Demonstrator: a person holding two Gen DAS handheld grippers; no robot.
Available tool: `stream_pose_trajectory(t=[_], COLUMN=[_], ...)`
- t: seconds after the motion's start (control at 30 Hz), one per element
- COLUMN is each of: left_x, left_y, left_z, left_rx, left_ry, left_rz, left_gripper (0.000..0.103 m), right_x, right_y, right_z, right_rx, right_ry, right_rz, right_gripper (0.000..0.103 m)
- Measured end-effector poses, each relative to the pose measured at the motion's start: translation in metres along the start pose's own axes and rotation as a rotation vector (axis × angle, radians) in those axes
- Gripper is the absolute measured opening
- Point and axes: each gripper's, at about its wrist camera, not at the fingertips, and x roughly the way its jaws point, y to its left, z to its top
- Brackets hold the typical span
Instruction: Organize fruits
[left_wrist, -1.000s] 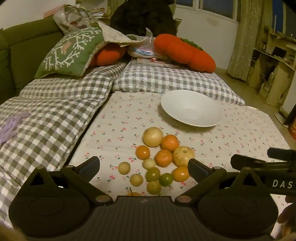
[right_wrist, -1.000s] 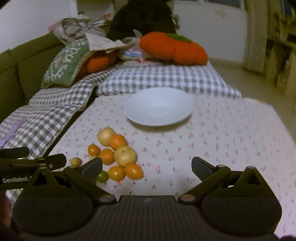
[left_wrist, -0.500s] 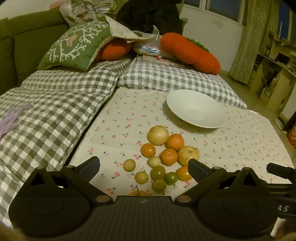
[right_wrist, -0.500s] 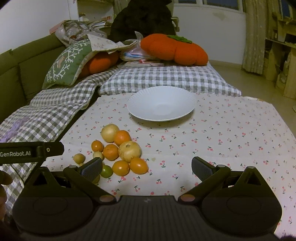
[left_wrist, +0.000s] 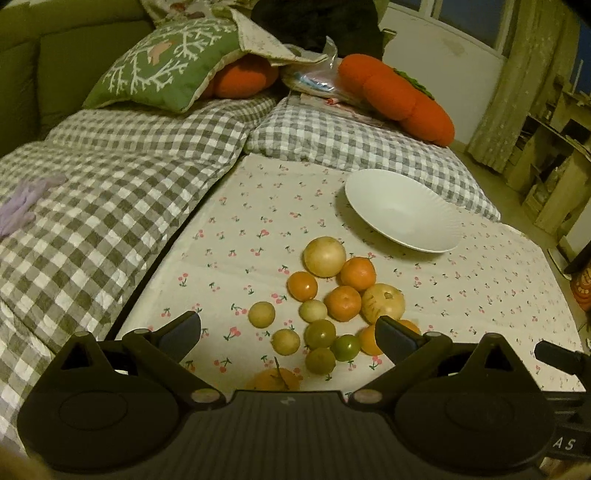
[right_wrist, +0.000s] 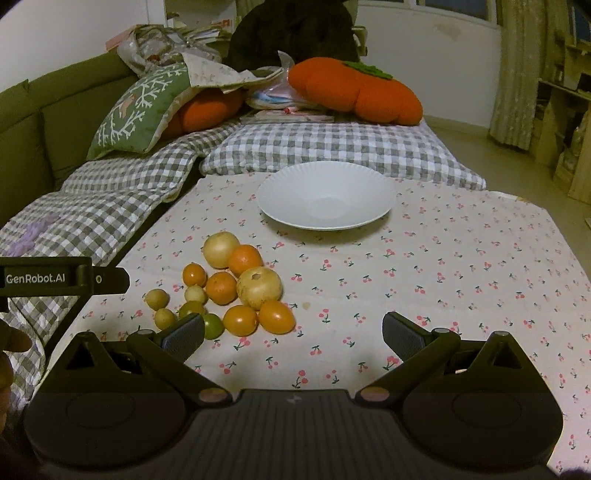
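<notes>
Several loose fruits lie clustered on a cherry-print cloth (left_wrist: 258, 221): pale round fruits (left_wrist: 324, 256), orange citrus (left_wrist: 357, 273) and small green ones (left_wrist: 320, 334). In the right wrist view the same pile (right_wrist: 240, 284) sits left of centre. An empty white plate (left_wrist: 402, 210) (right_wrist: 327, 201) stands beyond the pile. My left gripper (left_wrist: 288, 334) hovers open just before the nearest fruits, nothing between its fingers. My right gripper (right_wrist: 293, 332) is open over bare cloth to the right of the pile; its left finger (right_wrist: 183, 334) overlaps the green fruits in the image.
Grey checked cushions (left_wrist: 110, 206) border the cloth on the left and behind. A green patterned pillow (left_wrist: 166, 62) and orange plush cushions (right_wrist: 354, 92) lie at the back. Wooden shelves (left_wrist: 546, 155) stand at the right. The left device's body (right_wrist: 48, 277) shows at the right view's left edge.
Both grippers have moved forward and lower toward the fruit pile, which looks closer and larger. Both stay open. No fruit has moved.
</notes>
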Motion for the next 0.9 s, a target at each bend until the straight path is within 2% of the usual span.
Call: stream_pose_trajectory(t=[0.13,0.43,0.67,0.9], left_x=[0.002,0.0,0.005,0.016], left_y=[0.003,0.003,0.011,0.01], left_z=[0.0,0.0,0.0,0.01], left_rx=[-0.018,0.004,-0.014,-0.004], left_ry=[0.017,-0.004,0.009,0.035], left_rz=[-0.018,-0.018,-0.036,-0.043], left_gripper=[0.091,0.091,0.089,0.087], right_x=[0.002,0.005,0.015,0.034], right_y=[0.001,0.001,-0.015,-0.007], right_z=[-0.001,0.003,0.014,0.025], right_rx=[-0.012,-0.047,-0.015,-0.111], right_ry=[0.007,0.01,0.015,0.048], right_rz=[0.002,0.012,0.066,0.121], right_gripper=[0.103,0.103,0.102,0.1])
